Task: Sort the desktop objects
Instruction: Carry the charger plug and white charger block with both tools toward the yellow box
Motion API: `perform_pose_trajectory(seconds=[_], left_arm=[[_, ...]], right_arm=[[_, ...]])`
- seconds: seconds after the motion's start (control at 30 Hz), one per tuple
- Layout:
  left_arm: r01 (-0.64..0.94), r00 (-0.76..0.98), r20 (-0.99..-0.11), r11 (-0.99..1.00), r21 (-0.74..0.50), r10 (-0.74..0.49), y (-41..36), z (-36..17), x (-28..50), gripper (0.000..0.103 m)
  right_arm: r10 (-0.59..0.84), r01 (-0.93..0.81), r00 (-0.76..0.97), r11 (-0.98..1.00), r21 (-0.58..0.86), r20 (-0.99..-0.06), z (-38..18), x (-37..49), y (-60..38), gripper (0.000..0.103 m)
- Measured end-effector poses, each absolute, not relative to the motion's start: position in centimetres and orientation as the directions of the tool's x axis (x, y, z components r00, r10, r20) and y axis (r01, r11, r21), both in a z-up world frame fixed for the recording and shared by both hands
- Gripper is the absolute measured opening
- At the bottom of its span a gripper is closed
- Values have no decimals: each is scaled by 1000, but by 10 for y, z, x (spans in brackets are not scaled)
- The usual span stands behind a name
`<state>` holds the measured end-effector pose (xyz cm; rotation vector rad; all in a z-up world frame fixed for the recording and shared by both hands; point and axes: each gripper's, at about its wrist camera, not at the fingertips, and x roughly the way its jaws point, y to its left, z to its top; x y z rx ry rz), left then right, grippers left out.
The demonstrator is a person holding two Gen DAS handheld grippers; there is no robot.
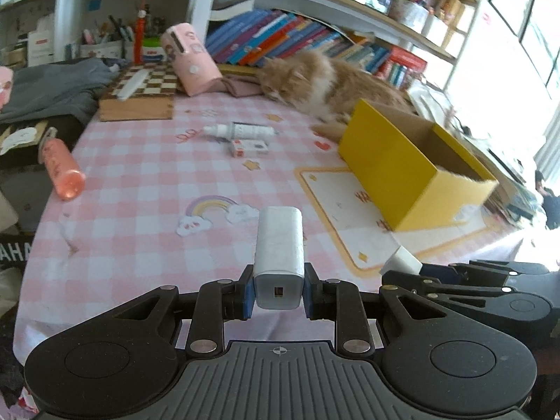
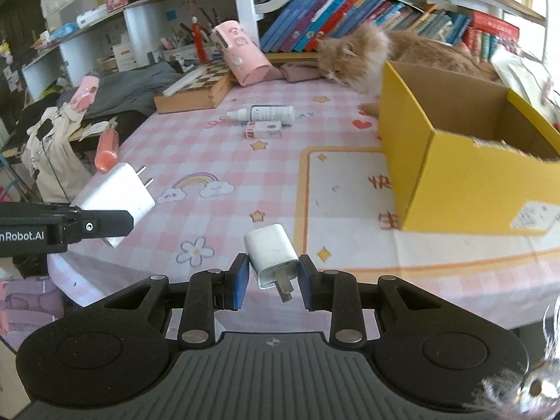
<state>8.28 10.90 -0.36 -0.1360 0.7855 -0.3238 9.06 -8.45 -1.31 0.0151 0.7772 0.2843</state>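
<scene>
My left gripper (image 1: 278,292) is shut on a large white charger (image 1: 279,248), held above the pink checked tablecloth (image 1: 147,175); the charger also shows in the right wrist view (image 2: 117,192). My right gripper (image 2: 273,281) is shut on a small white plug adapter (image 2: 271,255), prongs toward the camera; it also shows in the left wrist view (image 1: 402,262). An open yellow cardboard box (image 1: 402,164) (image 2: 455,161) stands on the table's right. A white dropper bottle (image 1: 241,130) (image 2: 264,113) and a small white carton (image 1: 249,147) (image 2: 263,129) lie mid-table.
An orange cat (image 1: 325,82) (image 2: 364,56) lies behind the box. A chessboard box (image 1: 140,94), a tilted pink case (image 1: 190,59) and an orange tube (image 1: 61,168) sit at the left. Bookshelves (image 1: 297,35) line the back. A printed mat (image 2: 343,196) lies under the box.
</scene>
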Motion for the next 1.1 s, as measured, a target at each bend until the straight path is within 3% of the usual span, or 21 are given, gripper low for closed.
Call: perform_pose_trajectory(seconds=[1.1], left_arm=[[505,498,-693,824,-257,-522,33,-11,67,25]], right_arm=[[53,56,703,990,129,-709,-16,14,-148,27]])
